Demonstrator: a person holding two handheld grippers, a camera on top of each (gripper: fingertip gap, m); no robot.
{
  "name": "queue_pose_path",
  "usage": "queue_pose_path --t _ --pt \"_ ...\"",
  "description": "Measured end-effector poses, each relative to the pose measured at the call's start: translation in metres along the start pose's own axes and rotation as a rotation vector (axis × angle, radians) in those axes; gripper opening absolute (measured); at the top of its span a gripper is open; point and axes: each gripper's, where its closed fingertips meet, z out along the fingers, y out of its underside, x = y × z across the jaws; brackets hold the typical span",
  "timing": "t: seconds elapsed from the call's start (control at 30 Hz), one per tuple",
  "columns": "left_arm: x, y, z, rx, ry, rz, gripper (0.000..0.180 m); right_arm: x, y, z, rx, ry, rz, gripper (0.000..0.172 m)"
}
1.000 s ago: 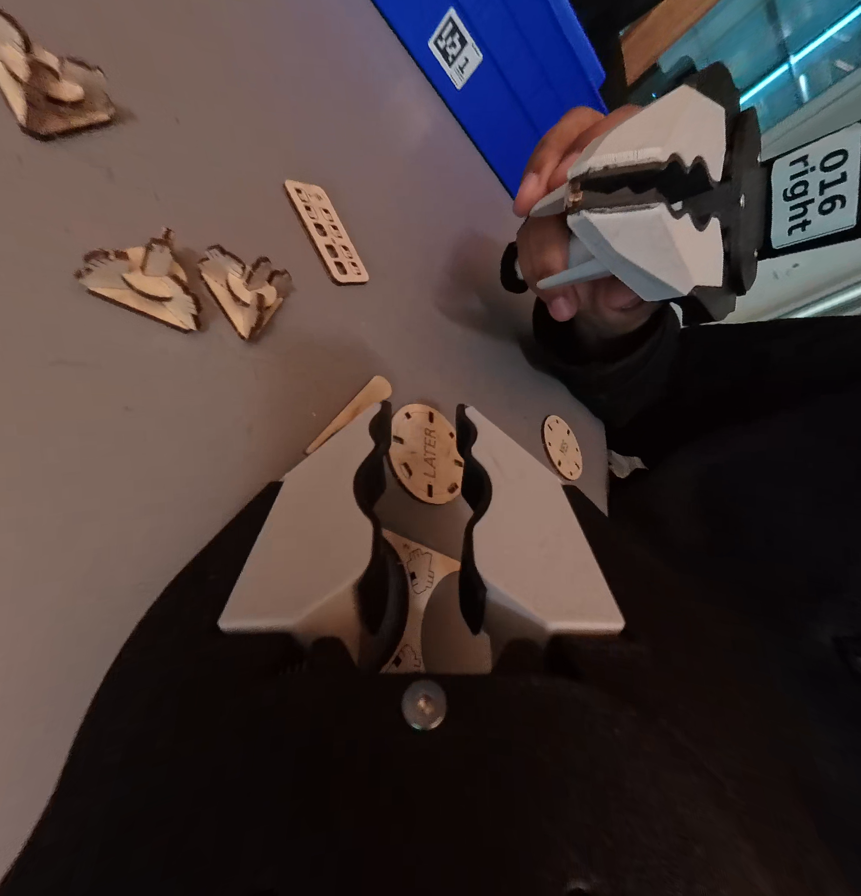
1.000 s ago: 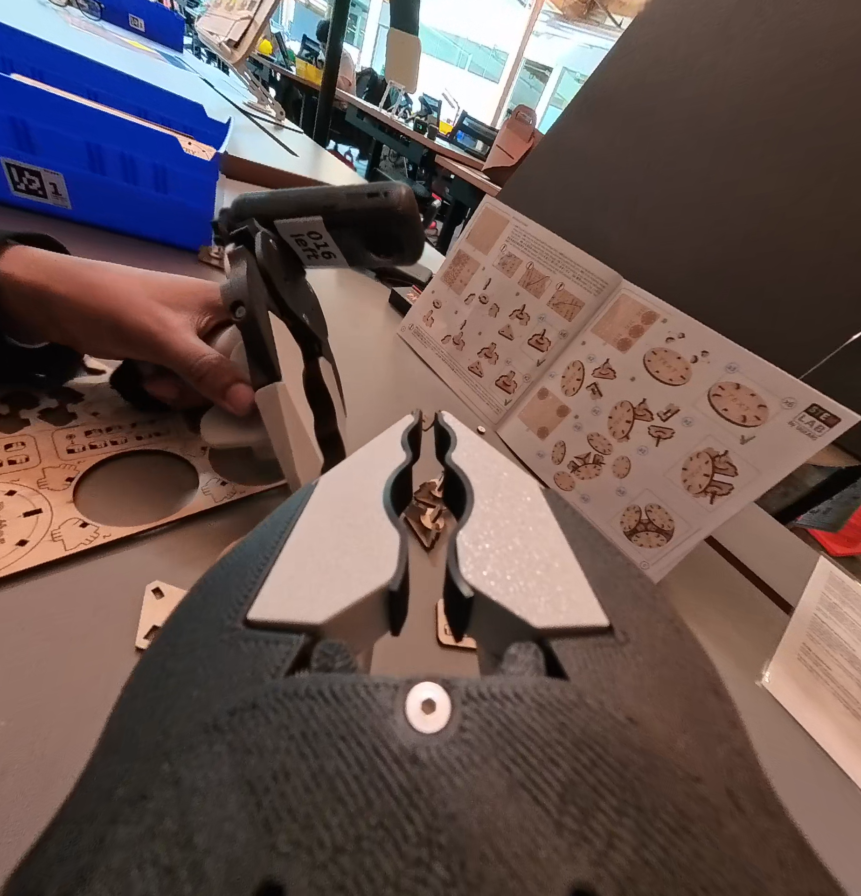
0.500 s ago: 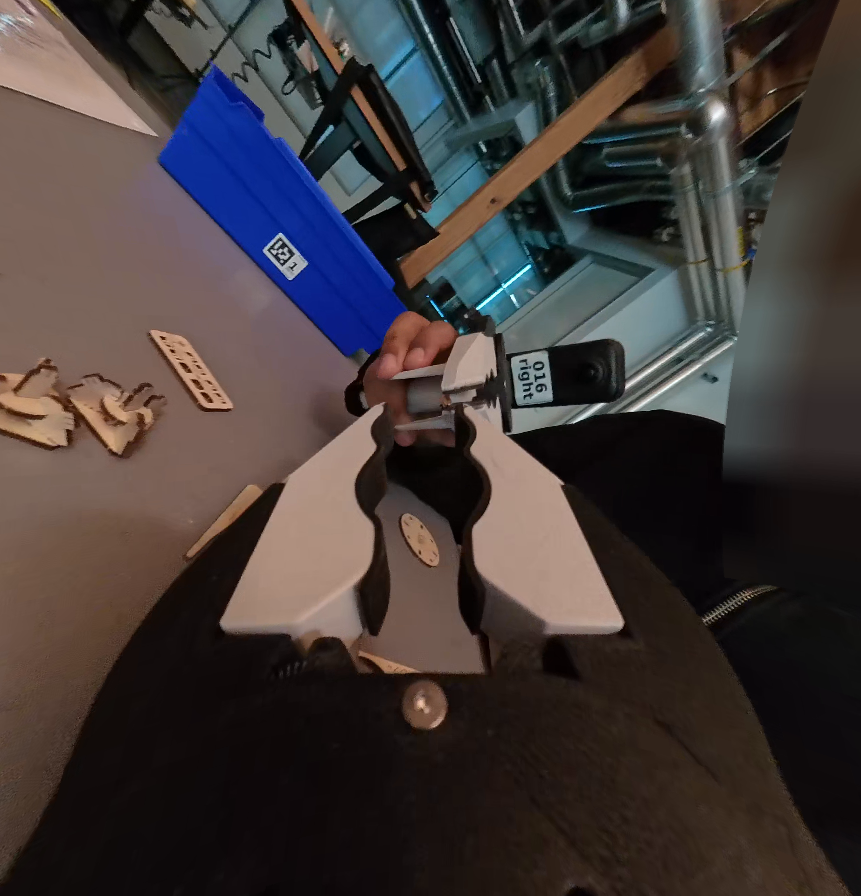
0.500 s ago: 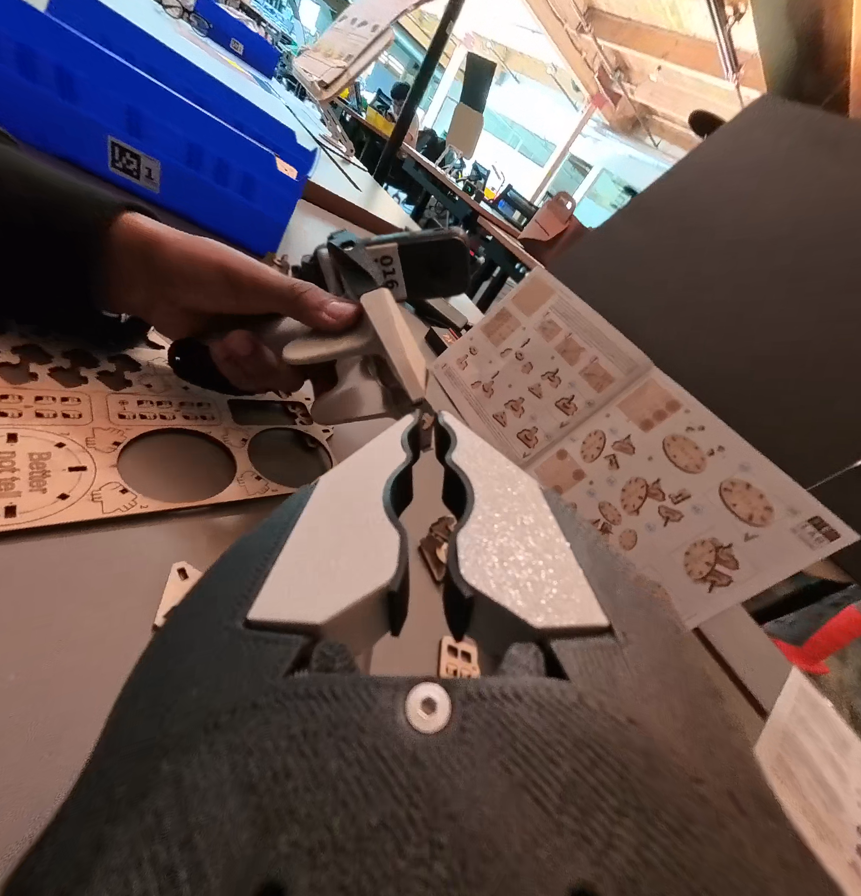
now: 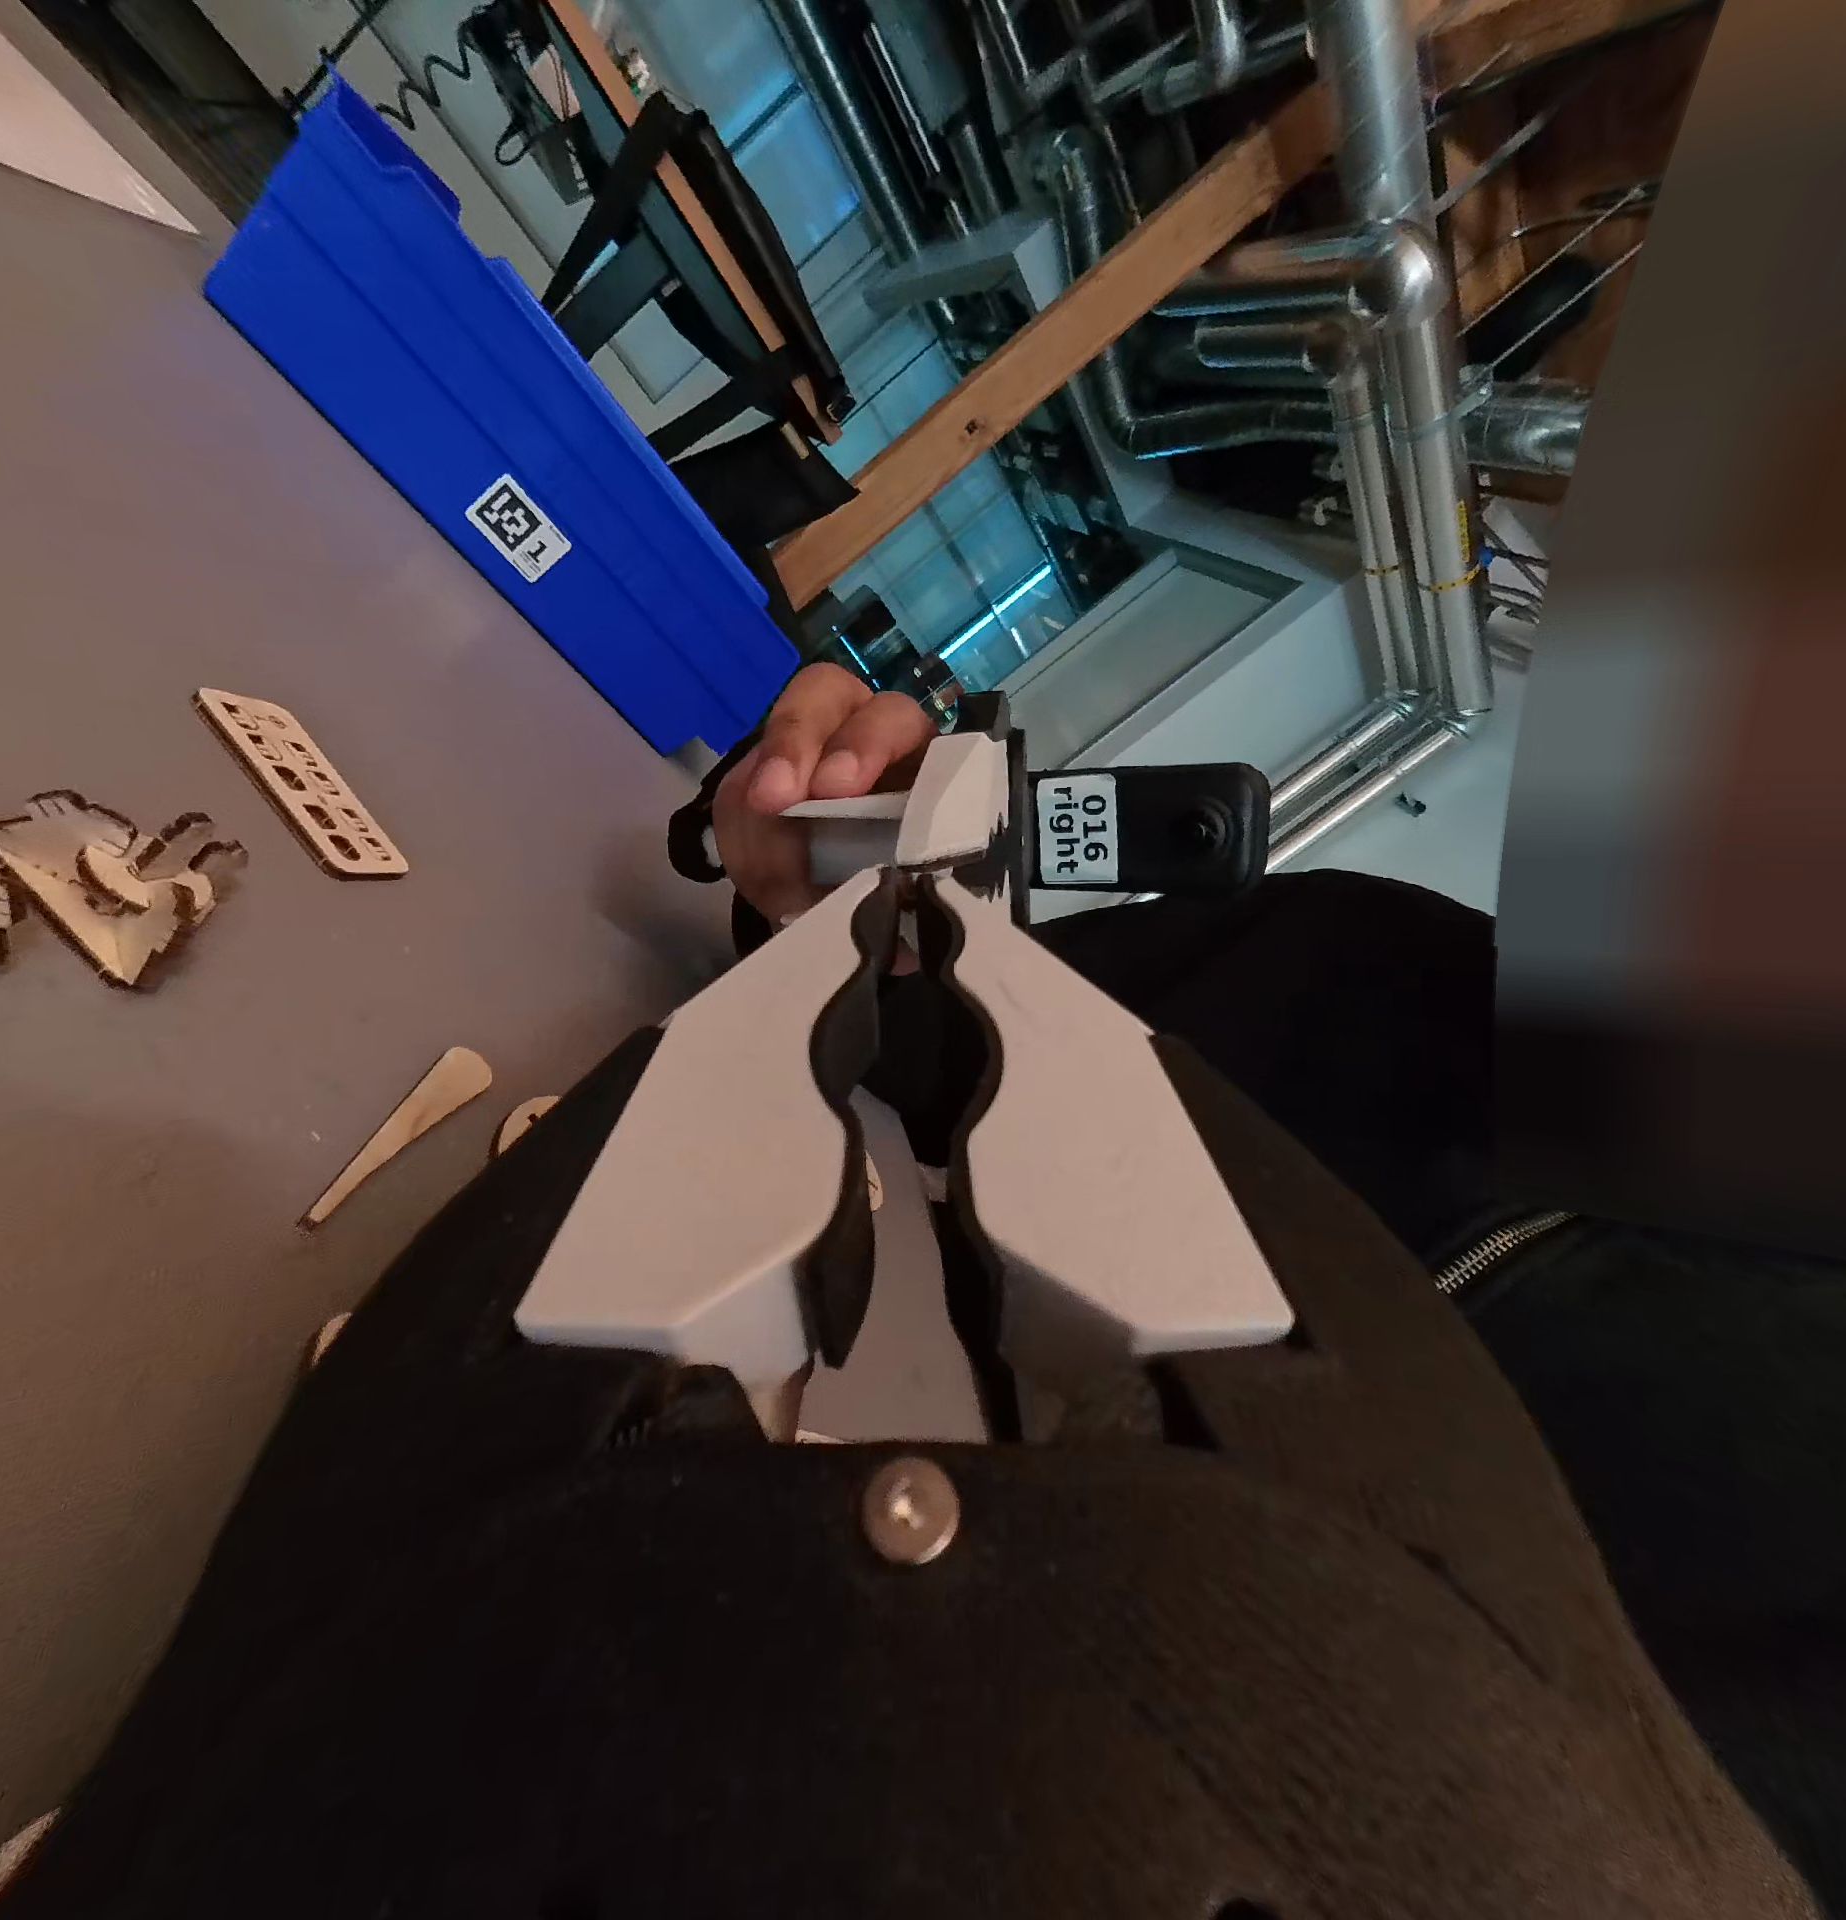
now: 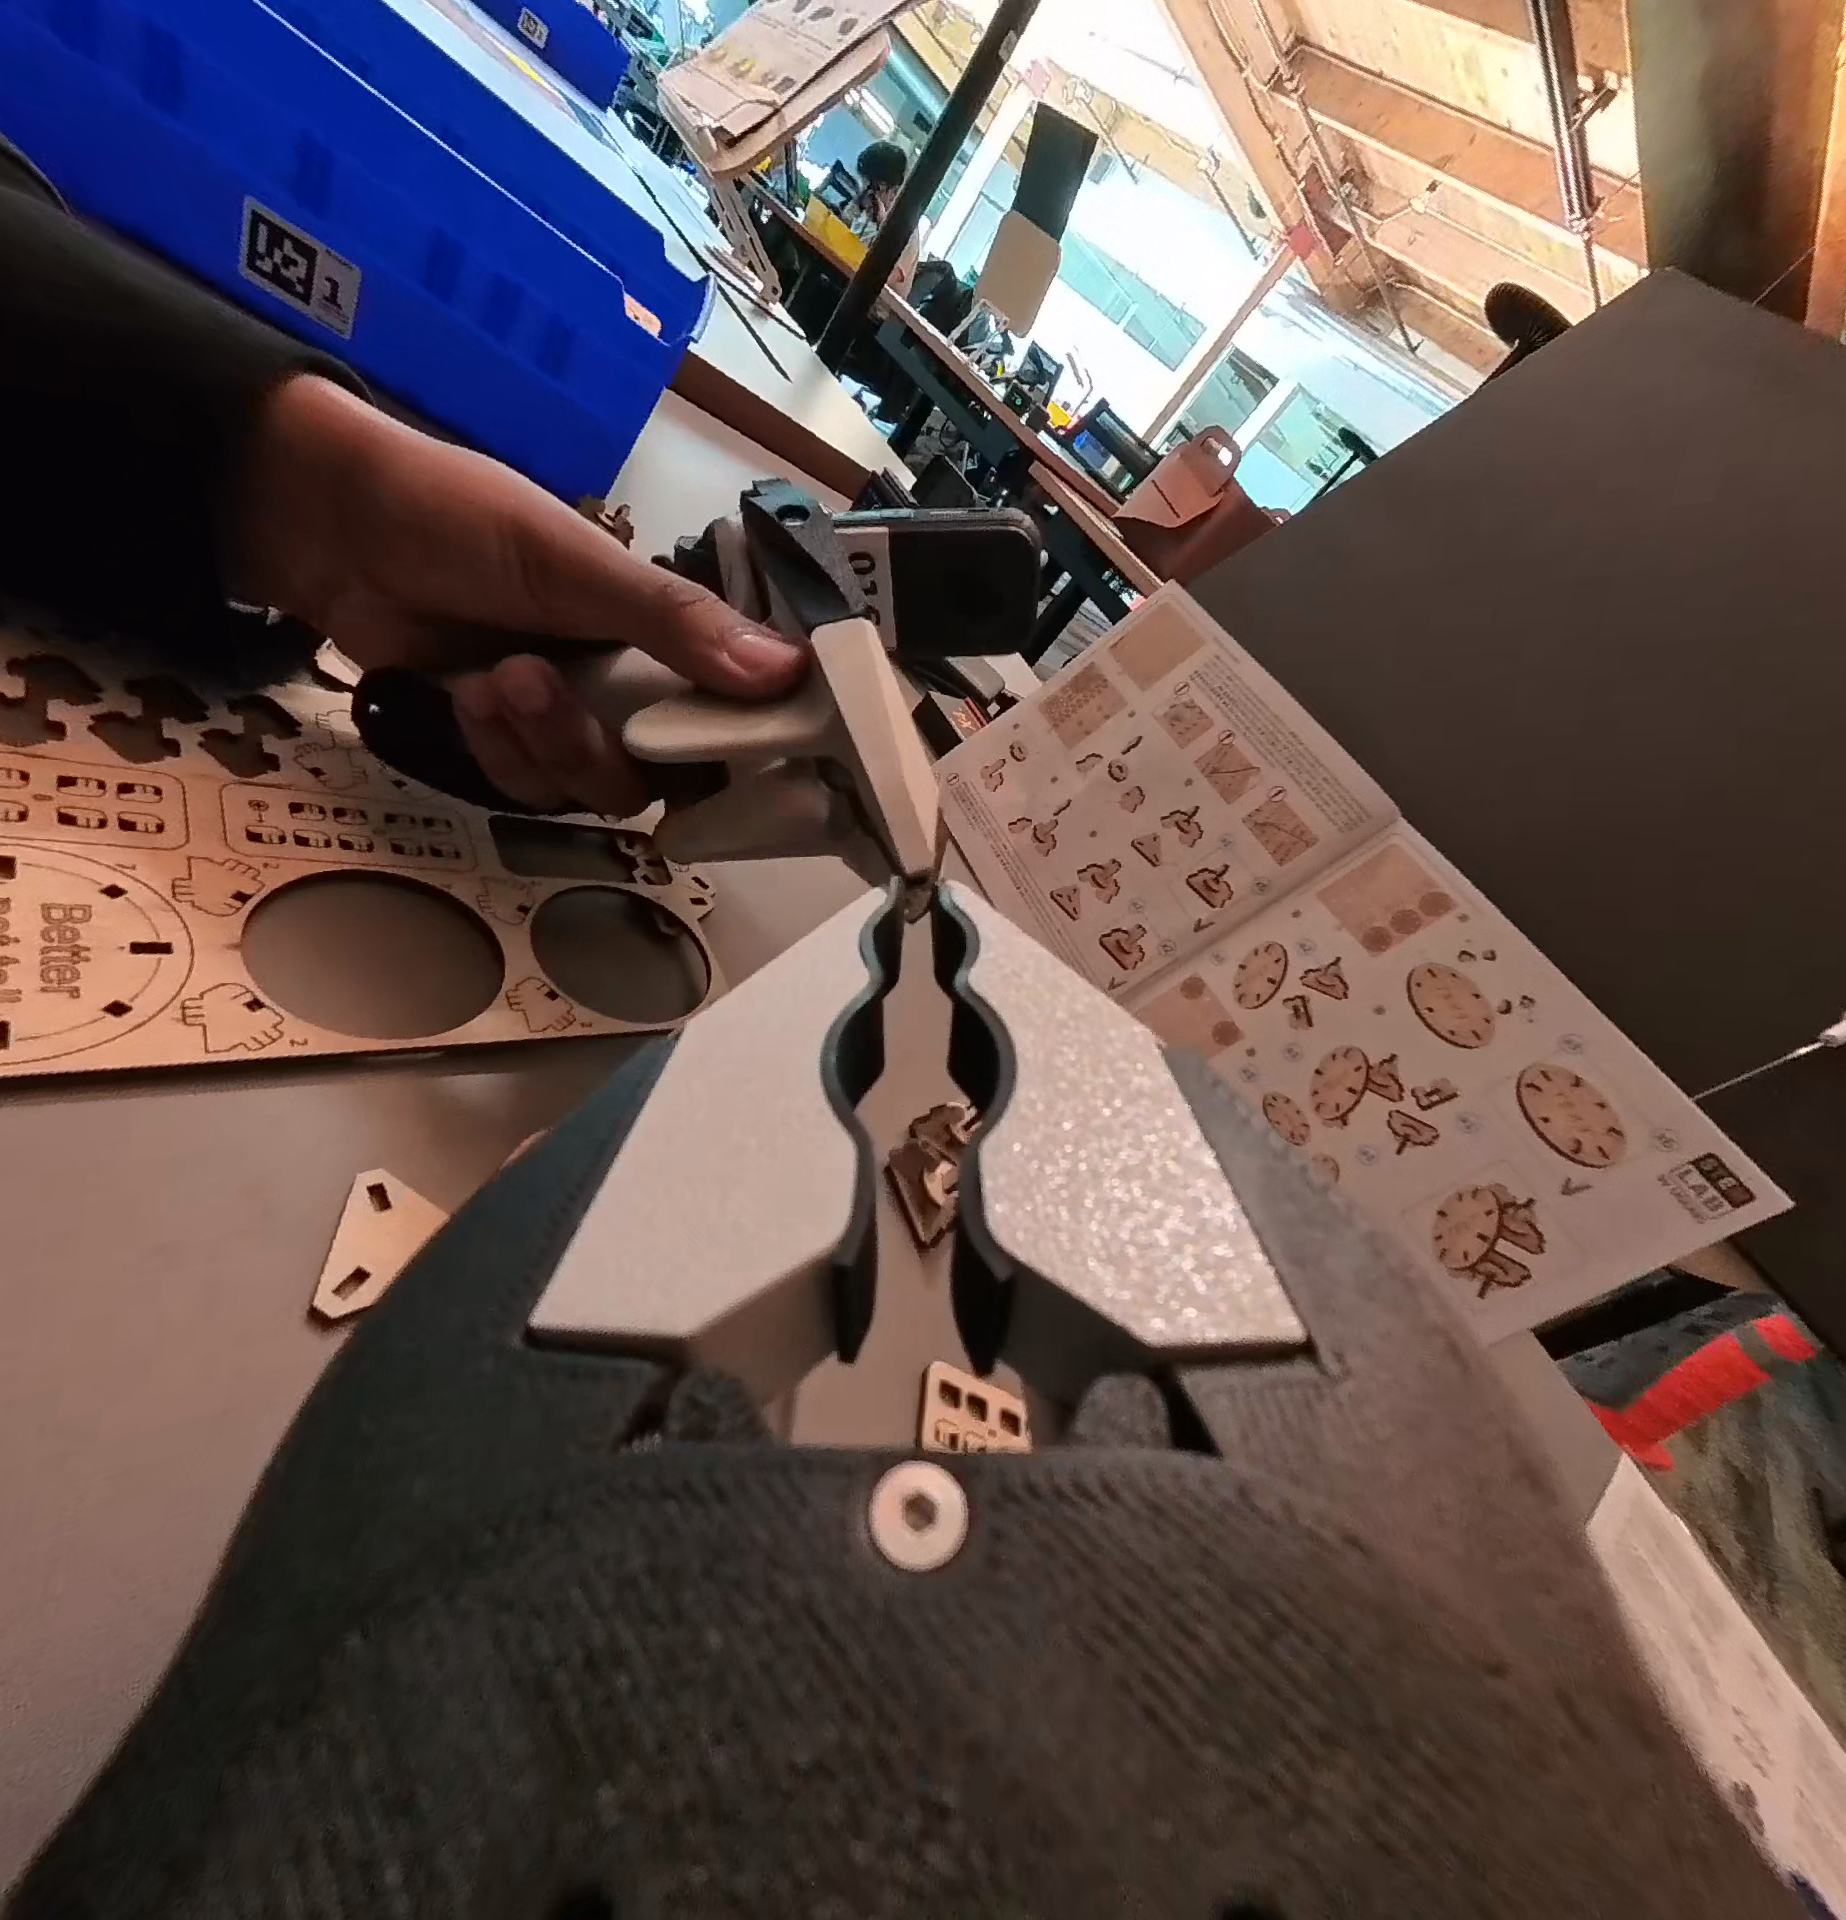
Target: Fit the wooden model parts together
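Observation:
Both grippers are held up above the grey table, tip to tip. My right gripper is shut on a small thin wooden piece at its very fingertips. My left gripper has its fingertips closed on the same small piece from the other side. In the right wrist view the left gripper comes down from the upper left, held by a hand. In the left wrist view the right gripper's fingers meet mine, with a hand behind them.
A wooden sheet with round cut-outs and an open instruction booklet lie on the table. Blue bins stand at the back. Loose wooden parts lie about: small assemblies, a slotted strip, a stick, a triangular plate. The tips of both grippers are at nearly the same place. From either gripper's tips it is about 12 cm to the triangular plate.
My left gripper lifted off the table, where it hung open over a round wooden disc, swung up to the right gripper's tips and shut there. The right gripper stayed shut and rose a little.

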Motion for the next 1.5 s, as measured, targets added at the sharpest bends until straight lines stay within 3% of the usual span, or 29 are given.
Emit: queue_pose_path --t 0.17,0.57,1.3,1.5 --pt "0.000 0.003 0.002 -0.017 0.016 -0.021 0.011 0.000 0.001 0.000 -0.006 0.003 -0.005 0.003" --pt "0.002 0.003 0.004 -0.015 0.009 0.006 0.007 0.002 -0.001 -0.001 0.024 -0.024 0.097 0.005" --pt "0.007 -0.003 0.003 0.046 0.108 -0.104 0.000 -0.003 -0.005 -0.008 0.045 -0.055 0.010 0.008" --pt "0.005 0.001 0.006 0.003 0.033 0.002 0.000 0.003 -0.010 -0.011 0.076 -0.048 0.084 0.007"
